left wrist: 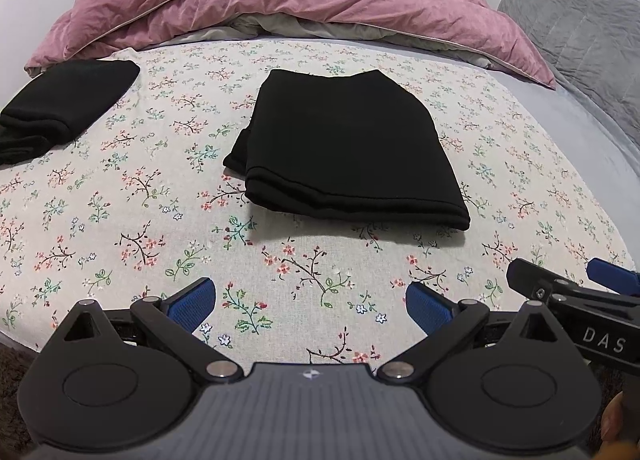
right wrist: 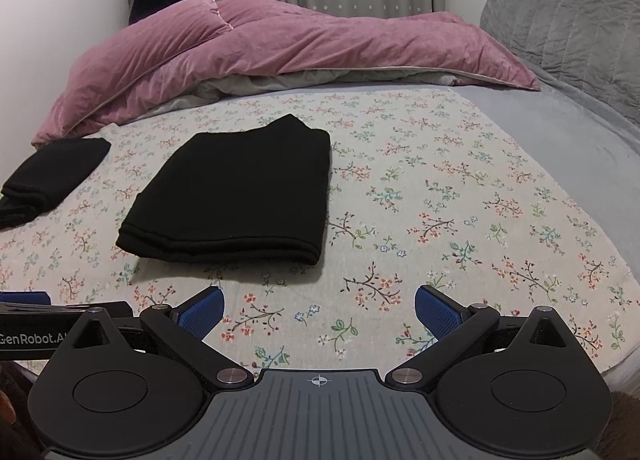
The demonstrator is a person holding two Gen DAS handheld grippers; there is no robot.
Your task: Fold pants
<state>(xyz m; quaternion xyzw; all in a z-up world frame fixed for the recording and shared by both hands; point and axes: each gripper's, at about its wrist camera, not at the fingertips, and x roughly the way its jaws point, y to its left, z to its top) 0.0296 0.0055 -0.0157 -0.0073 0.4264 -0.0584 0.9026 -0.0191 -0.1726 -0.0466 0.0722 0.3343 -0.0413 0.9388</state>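
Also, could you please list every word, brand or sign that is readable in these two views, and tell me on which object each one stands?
"DAS": white letters on the right gripper, seen at the right edge of the left wrist view.
"GenRobot.A", cut off by a black part in front: white letters on the left gripper's body, in the right wrist view.
No text shows on the folded black pants or the floral sheet.

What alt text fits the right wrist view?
Folded black pants lie flat on a floral sheet, ahead and left of the open, empty right claw. A second folded black garment sits at far left, with a rumpled pink duvet behind.
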